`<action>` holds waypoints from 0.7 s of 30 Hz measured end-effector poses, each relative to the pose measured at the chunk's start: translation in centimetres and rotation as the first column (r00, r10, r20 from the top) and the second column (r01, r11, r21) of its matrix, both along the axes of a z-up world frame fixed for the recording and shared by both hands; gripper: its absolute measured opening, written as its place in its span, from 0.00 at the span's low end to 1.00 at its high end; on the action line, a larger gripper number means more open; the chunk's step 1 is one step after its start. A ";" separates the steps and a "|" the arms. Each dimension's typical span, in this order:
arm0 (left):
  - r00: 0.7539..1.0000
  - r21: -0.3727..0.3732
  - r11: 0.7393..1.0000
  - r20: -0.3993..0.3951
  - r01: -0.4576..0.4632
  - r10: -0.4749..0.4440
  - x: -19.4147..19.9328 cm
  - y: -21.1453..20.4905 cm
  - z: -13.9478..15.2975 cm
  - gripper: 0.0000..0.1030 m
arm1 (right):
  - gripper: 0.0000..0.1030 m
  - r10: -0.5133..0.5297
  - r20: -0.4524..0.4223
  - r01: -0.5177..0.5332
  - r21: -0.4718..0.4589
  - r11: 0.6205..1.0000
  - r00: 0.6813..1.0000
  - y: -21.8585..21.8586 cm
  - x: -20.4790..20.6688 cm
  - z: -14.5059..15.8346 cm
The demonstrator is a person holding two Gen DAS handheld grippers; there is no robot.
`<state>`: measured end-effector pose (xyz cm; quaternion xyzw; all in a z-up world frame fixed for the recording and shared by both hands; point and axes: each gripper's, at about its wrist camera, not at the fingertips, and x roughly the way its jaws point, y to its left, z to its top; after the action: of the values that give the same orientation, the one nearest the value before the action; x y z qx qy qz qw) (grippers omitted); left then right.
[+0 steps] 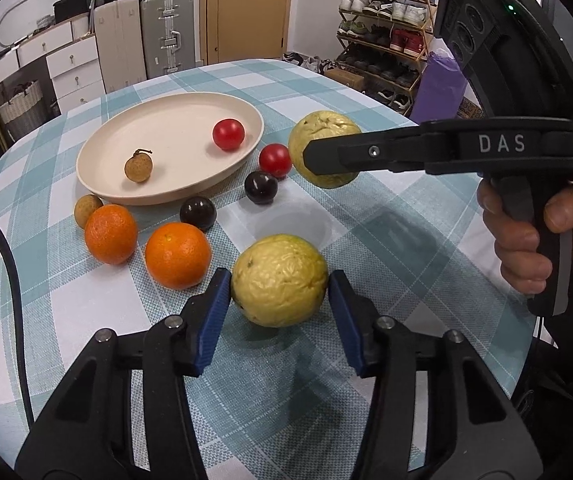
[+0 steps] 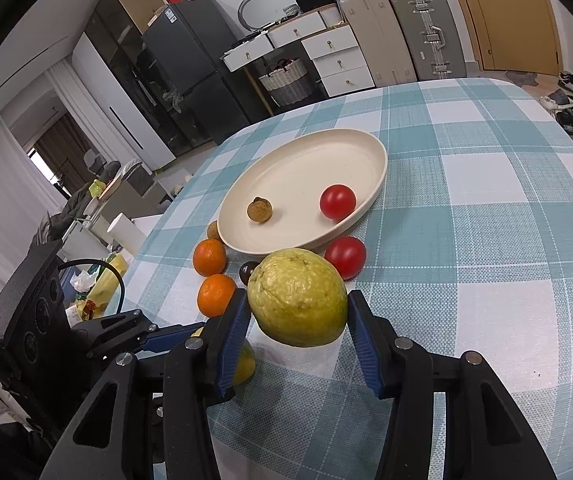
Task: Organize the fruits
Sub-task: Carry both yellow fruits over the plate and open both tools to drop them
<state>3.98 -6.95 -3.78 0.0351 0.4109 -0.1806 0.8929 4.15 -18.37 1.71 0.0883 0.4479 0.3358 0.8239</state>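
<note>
My left gripper (image 1: 280,296) is shut on a wrinkled yellow guava (image 1: 280,280) that rests on the checked tablecloth; both blue pads touch its sides. My right gripper (image 2: 298,298) is shut on a second yellow guava (image 2: 298,296) and holds it above the cloth, in front of the cream oval plate (image 2: 286,168). The left wrist view shows this raised guava (image 1: 326,128) to the right of the plate (image 1: 174,128). On the plate lie a red tomato (image 1: 228,134) and a brown longan (image 1: 138,166).
Loose on the cloth before the plate lie a tomato (image 1: 275,160), two dark round fruits (image 1: 261,187) (image 1: 198,213), two oranges (image 1: 111,234) (image 1: 177,255) and a longan (image 1: 87,210). A person's hand (image 1: 526,248) grips the right handle. Suitcases, drawers and a shoe rack (image 1: 386,40) stand beyond the table.
</note>
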 end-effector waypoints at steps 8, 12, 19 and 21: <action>1.000 -0.027 1.000 0.025 -0.013 0.014 0.0 0.4 0.5 0.46 | 0.49 -0.004 0.000 0.004 0.001 1.000 1.000 -0.1 0.1 0.0; 0.998 -0.038 0.999 0.050 -0.025 0.026 -0.2 0.7 1.1 0.45 | 0.49 -0.009 -0.001 0.009 0.003 1.000 1.000 -0.3 0.2 0.0; 0.992 -0.070 0.995 0.093 -0.076 0.082 -0.3 2.0 2.3 0.45 | 0.49 -0.010 0.016 0.010 0.008 1.000 1.000 -0.4 0.1 0.2; 0.989 -0.077 0.993 0.107 -0.093 0.101 -0.3 2.5 2.7 0.45 | 0.49 -0.009 0.019 0.009 0.011 1.000 1.000 -0.4 0.1 0.2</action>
<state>3.71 -4.46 -1.08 -0.0071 0.3554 -0.1491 0.9227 4.25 -18.82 1.96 0.0918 0.4379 0.3353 0.8291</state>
